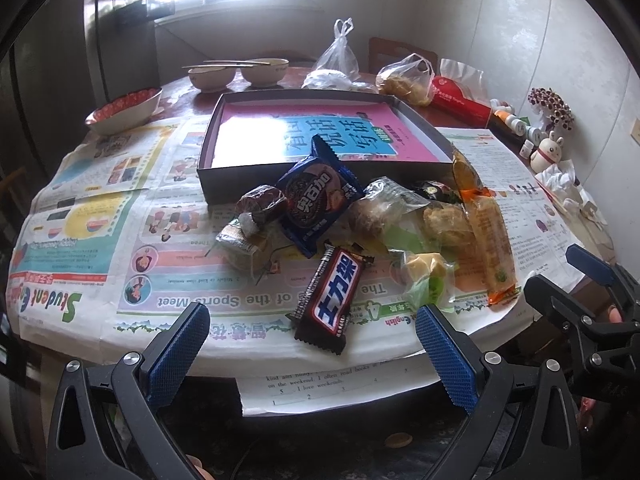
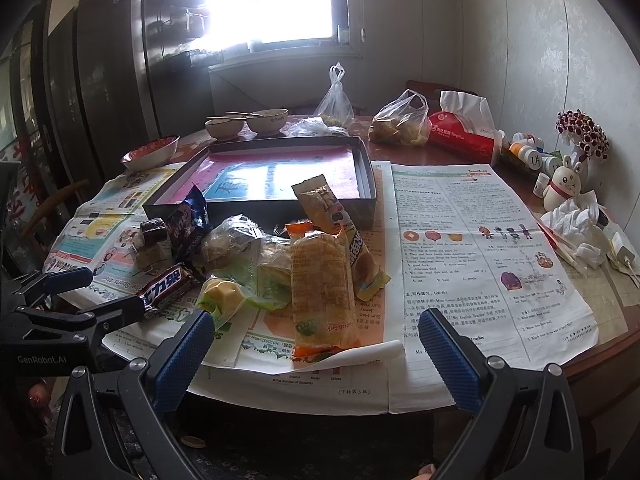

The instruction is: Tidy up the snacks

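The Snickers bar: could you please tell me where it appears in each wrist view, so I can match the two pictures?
Left wrist view: the Snickers bar lies lower centre, nearest snack, ahead of the open left gripper.
Right wrist view: the bar lies lower left, partly behind the other gripper's finger.
Shared landmark: the shallow dark box lined pink and blue, behind the snack pile.

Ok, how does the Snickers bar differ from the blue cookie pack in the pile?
The Snickers bar is a long, narrow, brown wrapper; the blue cookie pack is broader and squarer. The Snickers bar lies flat on the newspaper, nearest the table edge; the cookie pack leans against the box. Both are sealed and ungripped.
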